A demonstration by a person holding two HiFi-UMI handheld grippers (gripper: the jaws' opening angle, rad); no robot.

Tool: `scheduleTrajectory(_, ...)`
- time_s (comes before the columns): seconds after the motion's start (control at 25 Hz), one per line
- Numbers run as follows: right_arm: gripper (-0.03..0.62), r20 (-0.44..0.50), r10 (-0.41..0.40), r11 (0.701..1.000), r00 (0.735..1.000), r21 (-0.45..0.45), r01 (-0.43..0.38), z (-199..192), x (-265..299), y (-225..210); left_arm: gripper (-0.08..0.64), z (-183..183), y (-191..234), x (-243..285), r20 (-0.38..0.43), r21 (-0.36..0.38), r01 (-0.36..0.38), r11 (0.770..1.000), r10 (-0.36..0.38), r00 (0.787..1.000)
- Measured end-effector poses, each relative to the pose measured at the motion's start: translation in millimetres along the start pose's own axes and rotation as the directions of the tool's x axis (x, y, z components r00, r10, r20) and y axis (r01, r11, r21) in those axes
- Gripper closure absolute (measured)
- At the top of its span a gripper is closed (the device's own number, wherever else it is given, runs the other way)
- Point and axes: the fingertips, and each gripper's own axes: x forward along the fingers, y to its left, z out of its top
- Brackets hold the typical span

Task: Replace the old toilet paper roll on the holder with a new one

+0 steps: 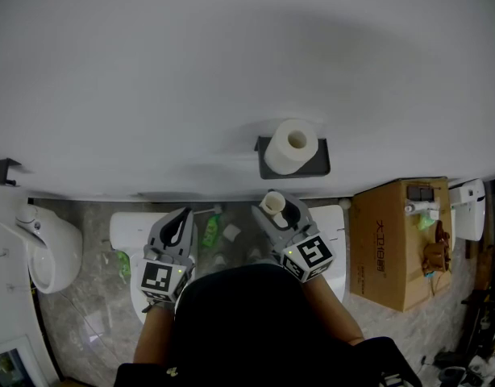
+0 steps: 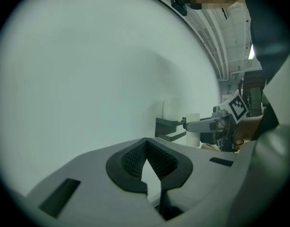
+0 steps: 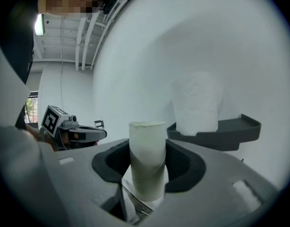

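Observation:
A full white toilet paper roll (image 1: 289,145) stands upright on the dark grey wall holder (image 1: 316,166); the right gripper view shows the roll (image 3: 196,103) on that shelf (image 3: 230,134) straight ahead. Just below the holder, my right gripper (image 1: 276,208) is shut on a bare cardboard tube (image 3: 147,160), held upright between its jaws. My left gripper (image 1: 180,226) hangs level with it to the left, shut with nothing in it, its pads (image 2: 157,162) meeting in front of the plain wall.
A brown cardboard box (image 1: 401,240) with small items on top sits on the floor to the right. White bathroom fixtures (image 1: 50,252) stand at the left and below the grippers (image 1: 126,232). Green and white scraps (image 1: 209,232) lie on the marbled floor.

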Motion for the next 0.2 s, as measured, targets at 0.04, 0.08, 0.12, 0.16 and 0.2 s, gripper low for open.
scheduleTrajectory(0.04,0.403,0.000,-0.001,1.000,1.000,0.001,0.001,0.0,-0.9,-0.5,0.546,0.0,-1.2,0.5,-0.003,0.004,0.002,1.000,-0.002,1.000)
scheduleTrajectory(0.08,0.403,-0.001,-0.003,1.000,1.000,0.001,0.003,0.1,-1.8,-1.0,0.546,0.0,-2.3,1.1,-0.007,0.008,0.003,1.000,-0.003,1.000)
scheduleTrajectory(0.12,0.403,-0.001,-0.004,1.000,1.000,0.002,0.004,0.0,-2.6,-1.7,0.546,-0.1,-3.3,1.6,-0.010,0.012,0.005,1.000,-0.005,1.000)
scheduleTrajectory(0.16,0.403,-0.001,-0.005,1.000,1.000,0.002,0.005,0.0,-3.4,-2.3,0.546,-0.3,-4.2,2.1,-0.012,0.014,0.006,1.000,-0.006,1.000)
scheduleTrajectory(0.2,0.403,-0.001,-0.006,1.000,1.000,0.002,0.006,0.0,-4.2,-3.0,0.546,-0.4,-5.0,2.6,-0.015,0.017,0.007,1.000,-0.007,1.000)
